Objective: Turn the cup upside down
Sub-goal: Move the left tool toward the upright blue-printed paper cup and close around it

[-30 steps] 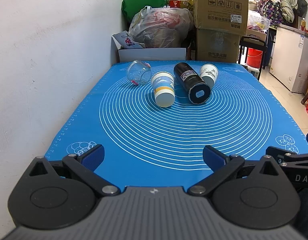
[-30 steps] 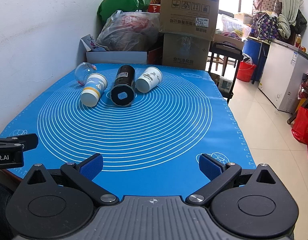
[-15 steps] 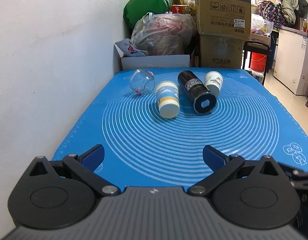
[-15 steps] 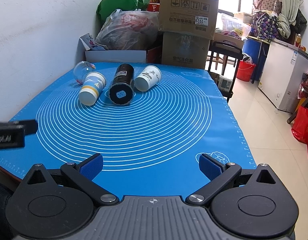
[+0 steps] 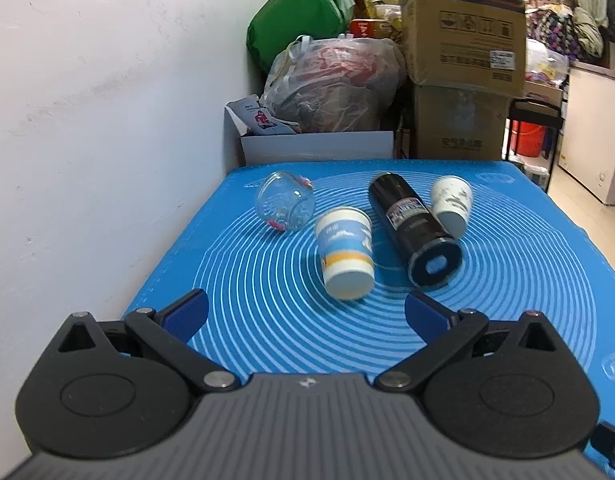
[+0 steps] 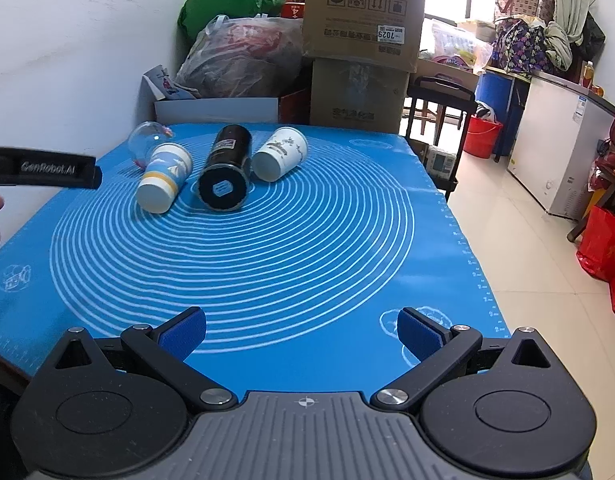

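Observation:
Several cups lie on their sides on a blue mat (image 5: 267, 320). They are a clear glass cup (image 5: 285, 205), a blue-and-white paper cup (image 5: 346, 257) with a yellow band, a black tumbler (image 5: 415, 228) and a white paper cup (image 5: 451, 203). My left gripper (image 5: 305, 312) is open and empty, just short of the blue-and-white cup's base. My right gripper (image 6: 301, 330) is open and empty near the mat's front edge. In the right wrist view I see the glass cup (image 6: 145, 140), blue-and-white cup (image 6: 163, 178), tumbler (image 6: 226, 172), white cup (image 6: 281, 153) and the left gripper's side (image 6: 43, 167).
A white wall (image 5: 87, 120) runs along the table's left. Behind the table are a white box (image 5: 315, 146), a plastic bag (image 5: 331, 84), a green bag (image 5: 299, 20) and stacked cardboard boxes (image 5: 463, 60). The table's right edge (image 6: 467, 240) drops to a tiled floor.
My left gripper has moved forward toward the cups, which now look larger and closer. It has also come further into the right wrist view. The right gripper has barely moved.

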{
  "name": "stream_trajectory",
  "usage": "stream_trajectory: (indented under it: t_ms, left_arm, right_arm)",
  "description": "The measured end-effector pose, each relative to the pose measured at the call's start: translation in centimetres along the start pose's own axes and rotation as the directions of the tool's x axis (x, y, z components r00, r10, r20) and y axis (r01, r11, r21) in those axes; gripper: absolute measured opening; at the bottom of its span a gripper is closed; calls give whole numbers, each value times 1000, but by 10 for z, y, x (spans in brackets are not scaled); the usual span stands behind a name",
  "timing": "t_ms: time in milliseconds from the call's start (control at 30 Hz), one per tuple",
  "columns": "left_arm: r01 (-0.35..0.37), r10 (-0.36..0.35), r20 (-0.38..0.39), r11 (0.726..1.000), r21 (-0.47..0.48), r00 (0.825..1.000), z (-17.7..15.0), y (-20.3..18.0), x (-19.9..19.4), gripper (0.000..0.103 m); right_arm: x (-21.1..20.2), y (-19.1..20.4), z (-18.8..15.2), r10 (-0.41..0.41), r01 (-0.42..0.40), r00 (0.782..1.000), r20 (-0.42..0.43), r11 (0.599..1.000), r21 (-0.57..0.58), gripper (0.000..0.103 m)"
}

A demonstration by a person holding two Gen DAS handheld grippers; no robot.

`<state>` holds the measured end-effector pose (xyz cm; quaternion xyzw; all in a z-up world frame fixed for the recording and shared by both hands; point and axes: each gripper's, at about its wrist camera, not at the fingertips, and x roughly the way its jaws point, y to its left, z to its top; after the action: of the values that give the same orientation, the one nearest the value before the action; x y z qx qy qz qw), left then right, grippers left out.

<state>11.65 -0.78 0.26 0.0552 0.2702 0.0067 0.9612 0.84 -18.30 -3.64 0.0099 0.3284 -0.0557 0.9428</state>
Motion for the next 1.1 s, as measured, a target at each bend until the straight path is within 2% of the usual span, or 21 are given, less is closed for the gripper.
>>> stream_trajectory:
  t_ms: [167,333,500,700,800,967,1067,1100]
  left_arm:
    - [-20,20,-10,1000,-6,1000,6,1,37,103]
    - [-4,3,-11,1000,-17,1000,13,0,68,103]
    - [-23,23,-11,1000,-2,1000,22,-8,98,103]
    - [-12,12,-13,1000,20,1000,27,-17,128,103]
    - [-3,4,-47,1000,18,999,28,-18,148,102]
    - [59,-60,-111,998,-11,992,28,-15,169,90]
    - [90,-90,-127,996,-7,988,28,-17,172,71]
    - [92,-92,-138,996,-6,986,28,-19,173,59]
  right_arm:
    - [16,-4,15,-13,14,1000,12,1000,-5,103]
    - [33,-10,31,-12,12,1000,19,1000,0,103]
    - [53,-13,44,-10,11,1000,20,1000,-4,103]
    - [81,-14,54,-19,19,1000,2,1000,-19,103]
    - [91,-14,59,-10,10,1000,-7,1000,-12,103]
    - [102,-12,61,-15,15,1000,-13,1000,-19,103]
    - [104,-12,59,-16,16,1000,-21,1000,-17,103]
    - [104,-13,58,-17,17,1000,-23,1000,-16,103]
